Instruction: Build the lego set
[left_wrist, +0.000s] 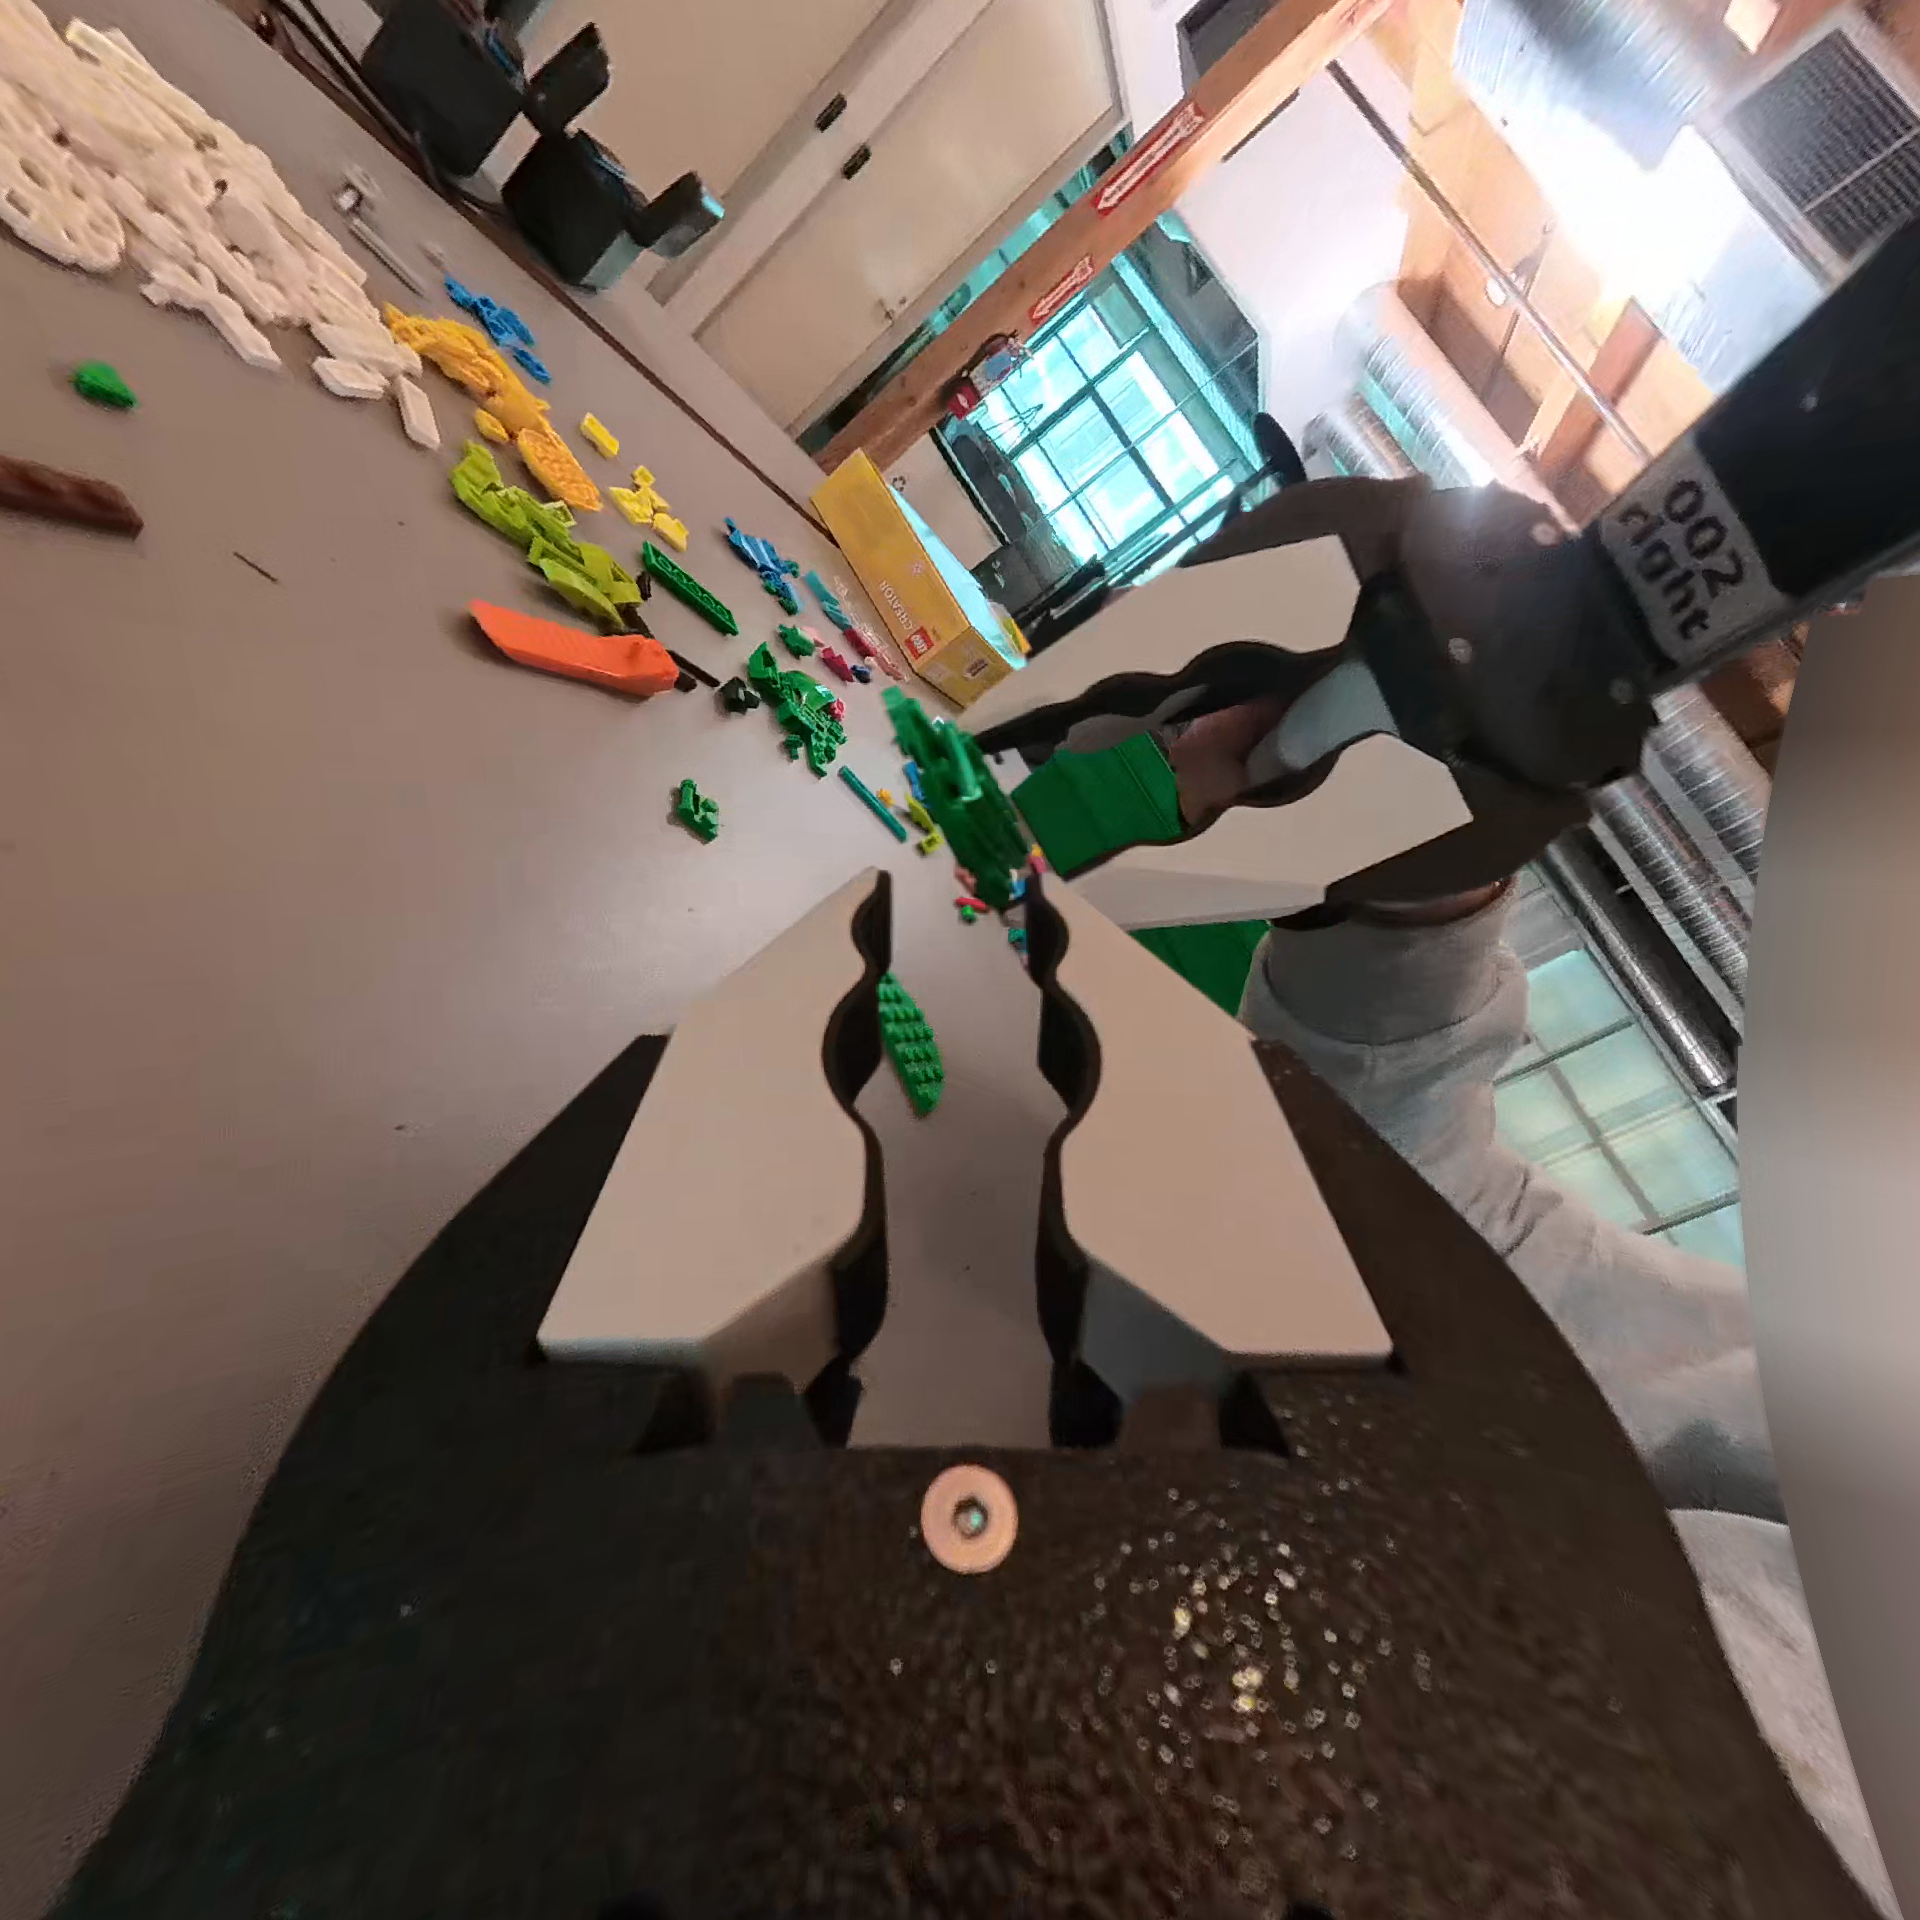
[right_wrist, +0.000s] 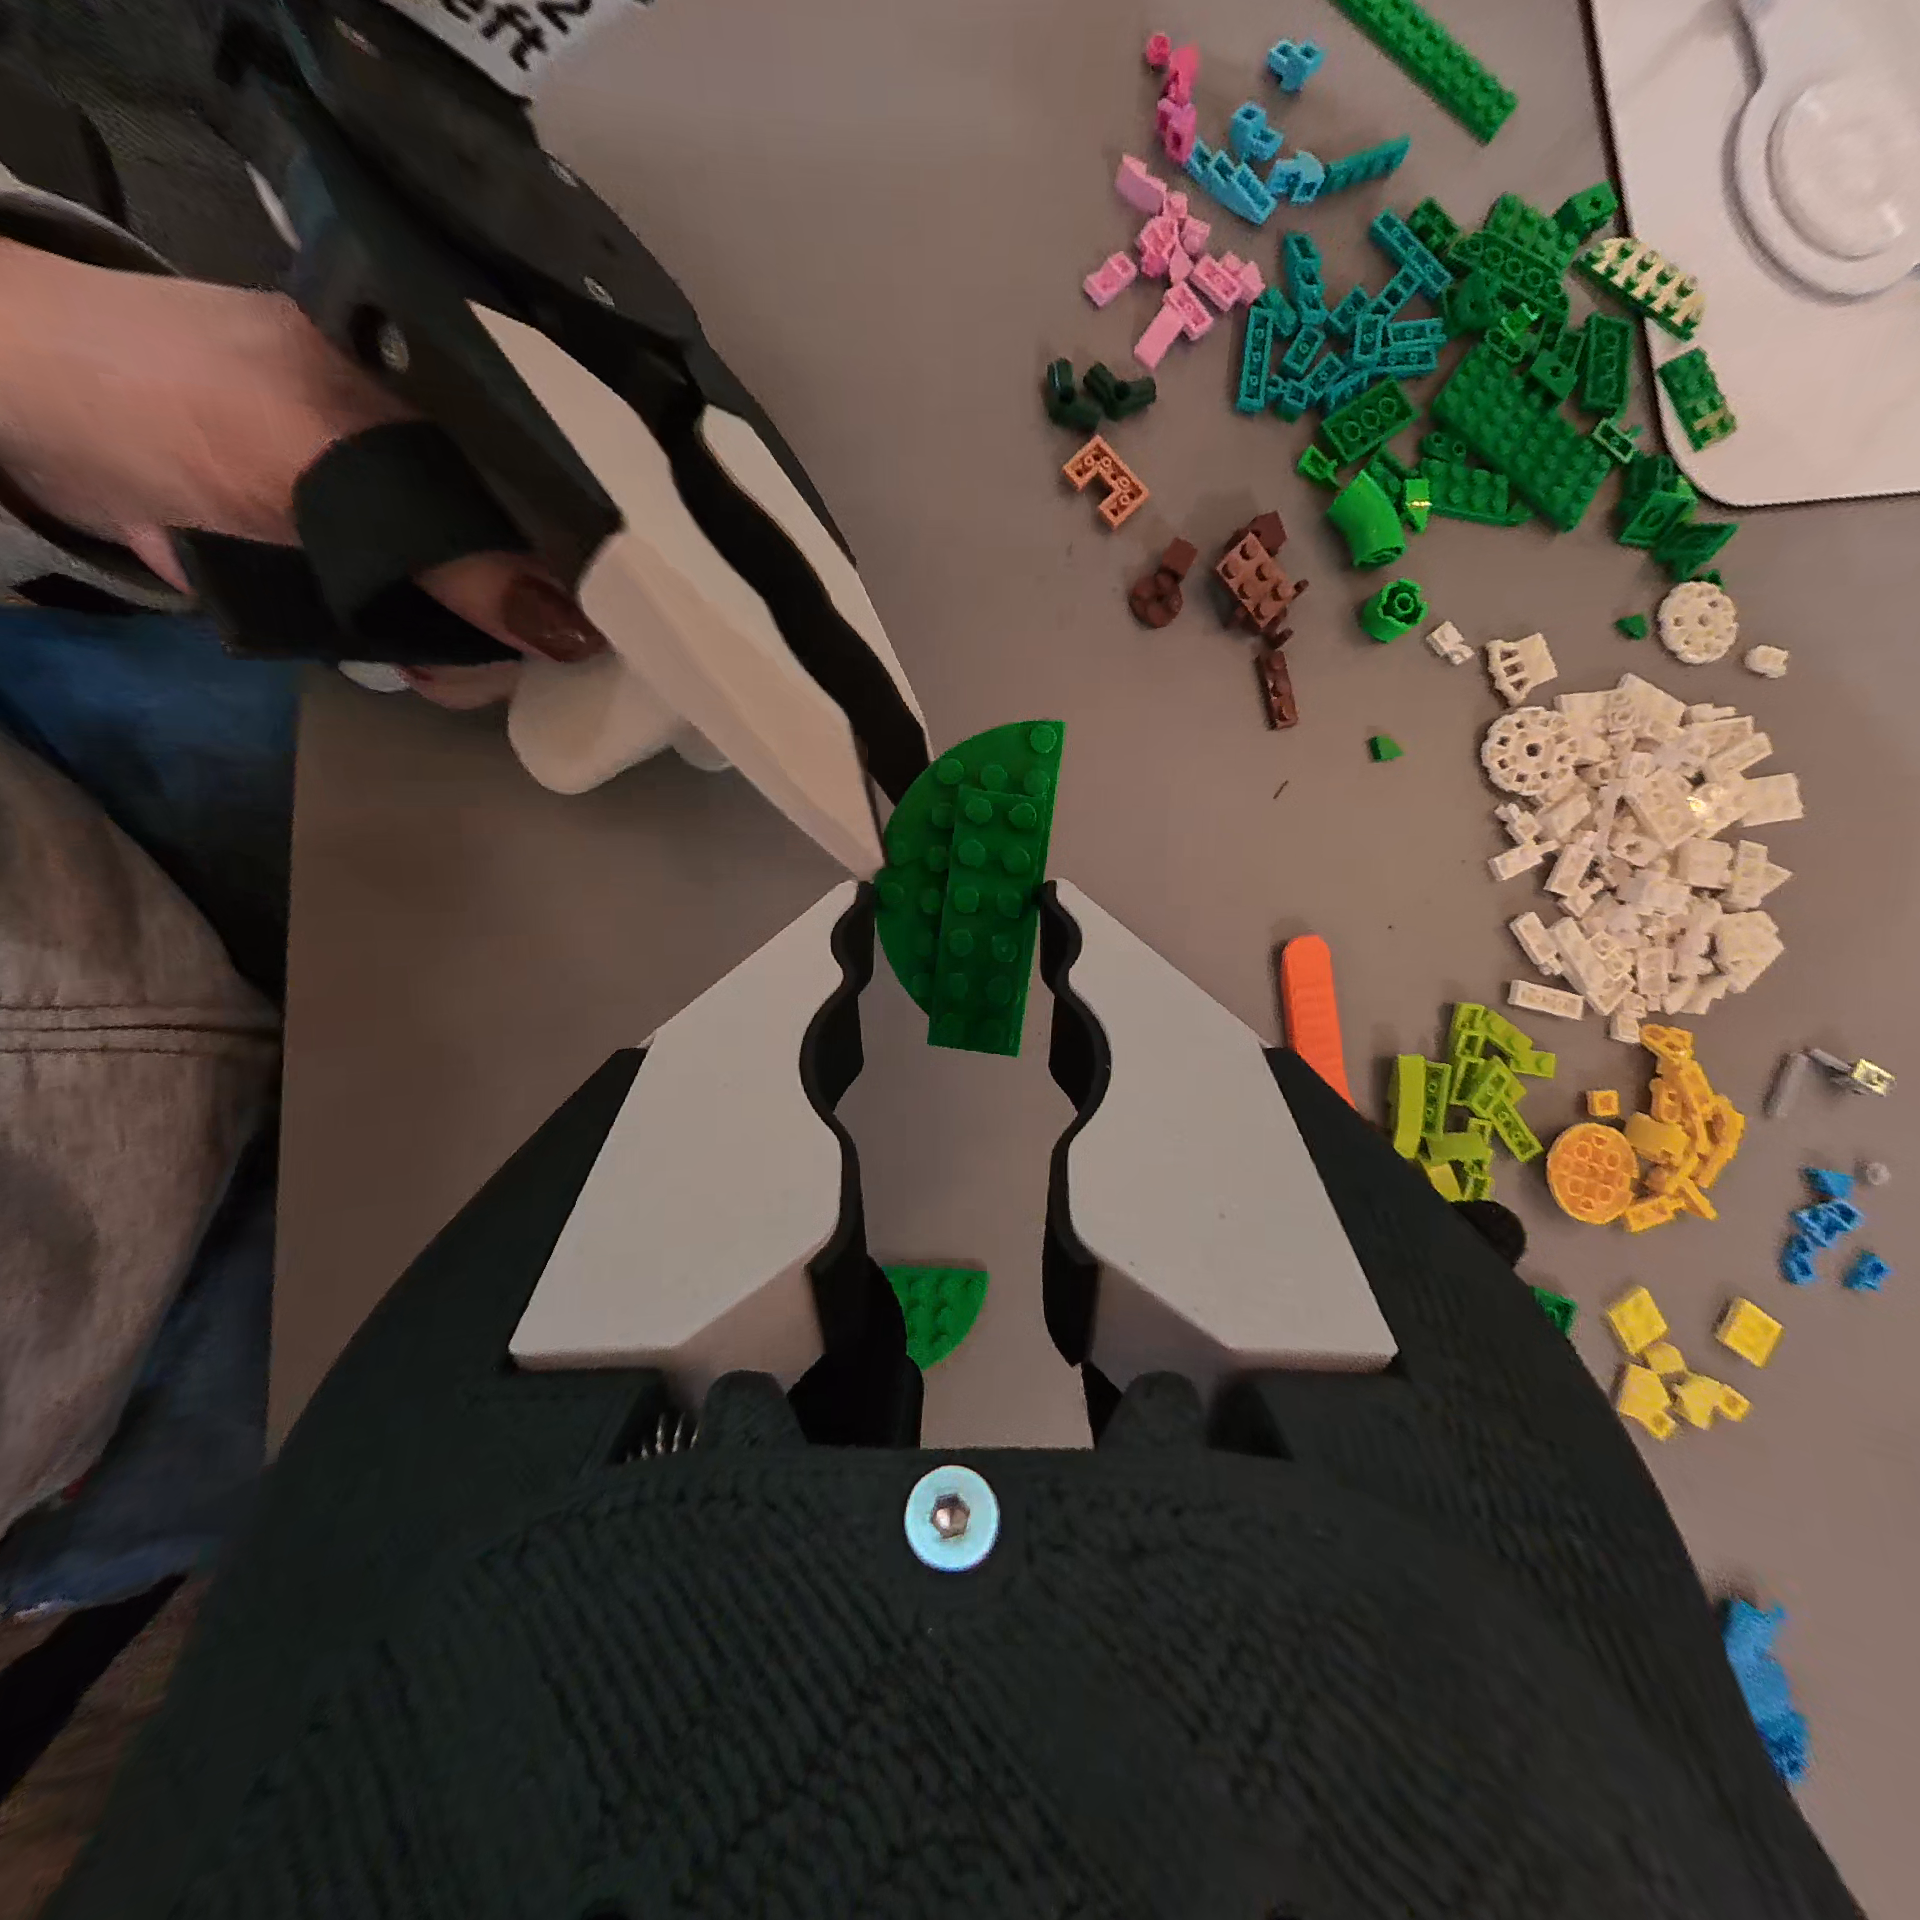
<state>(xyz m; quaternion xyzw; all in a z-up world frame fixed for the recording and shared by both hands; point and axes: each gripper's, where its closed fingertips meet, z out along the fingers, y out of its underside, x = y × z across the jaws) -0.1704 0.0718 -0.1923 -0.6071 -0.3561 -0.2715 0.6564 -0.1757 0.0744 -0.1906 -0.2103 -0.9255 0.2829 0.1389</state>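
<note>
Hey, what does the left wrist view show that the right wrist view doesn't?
Only the left wrist view shows the room: a yellow box at the table's far edge, windows, a wooden beam, and a small green plate lying between the open left fingers.

Only the right wrist view shows, from above, the right gripper clamping a green half-round plate with a strip on top, pink bricks, brown bricks and a white tray.

Both show the grey table, the orange tool, white bricks, and each other's gripper.
</note>
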